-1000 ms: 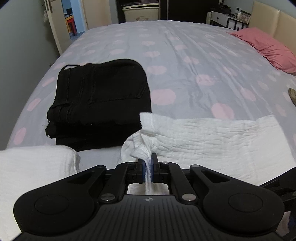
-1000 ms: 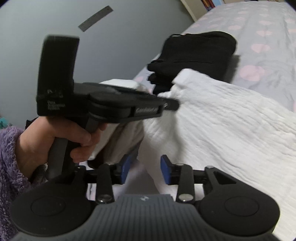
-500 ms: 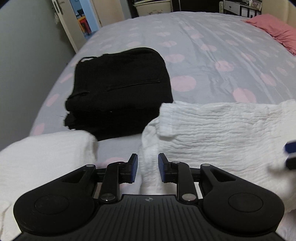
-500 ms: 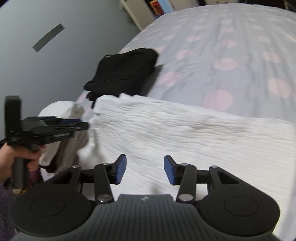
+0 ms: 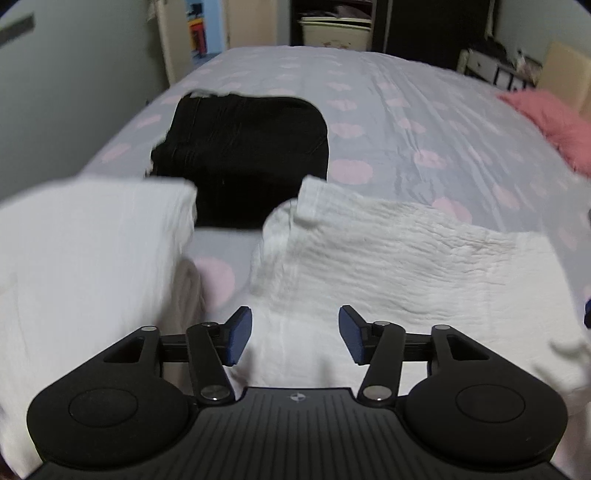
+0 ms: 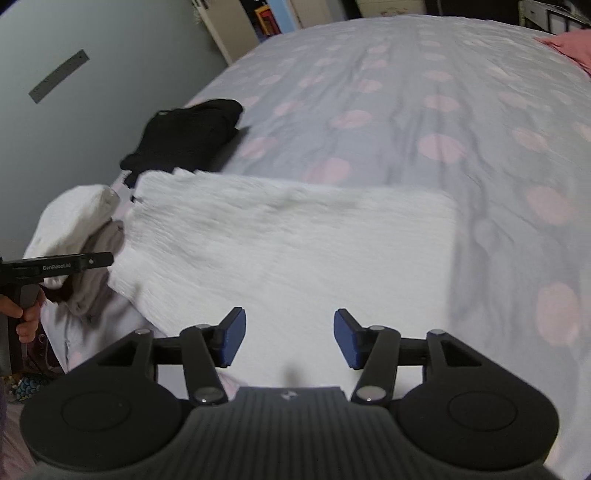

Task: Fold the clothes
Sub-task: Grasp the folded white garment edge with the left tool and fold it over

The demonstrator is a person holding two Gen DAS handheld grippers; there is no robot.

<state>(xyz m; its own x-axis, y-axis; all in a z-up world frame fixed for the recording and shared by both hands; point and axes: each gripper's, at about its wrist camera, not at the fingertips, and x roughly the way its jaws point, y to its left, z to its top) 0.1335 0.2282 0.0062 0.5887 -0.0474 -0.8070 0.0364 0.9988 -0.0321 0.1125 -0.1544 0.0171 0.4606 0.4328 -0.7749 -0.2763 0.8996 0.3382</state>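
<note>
From the left wrist, the left gripper [image 5: 295, 334] has just been opening, its fingers released over the folded white garment [image 5: 388, 266] on the dotted bed [image 5: 406, 122], near folded black clothes [image 5: 243, 155]. From the right wrist, the right gripper [image 6: 288, 338], also just opening, hovers empty above the same white cloth.

A bedroom in someone's home. Ahead of the claws stretches a wide bed [image 5: 406, 122] under a pale grey sheet dotted pink, with a pink pillow [image 5: 550, 118] far off to the right by a padded headboard [image 5: 565, 77]. Beyond the bed's far edge stand a dark wardrobe [image 5: 436, 33], a cream chest [image 5: 334, 31] and an open doorway [image 5: 199, 33].
</note>
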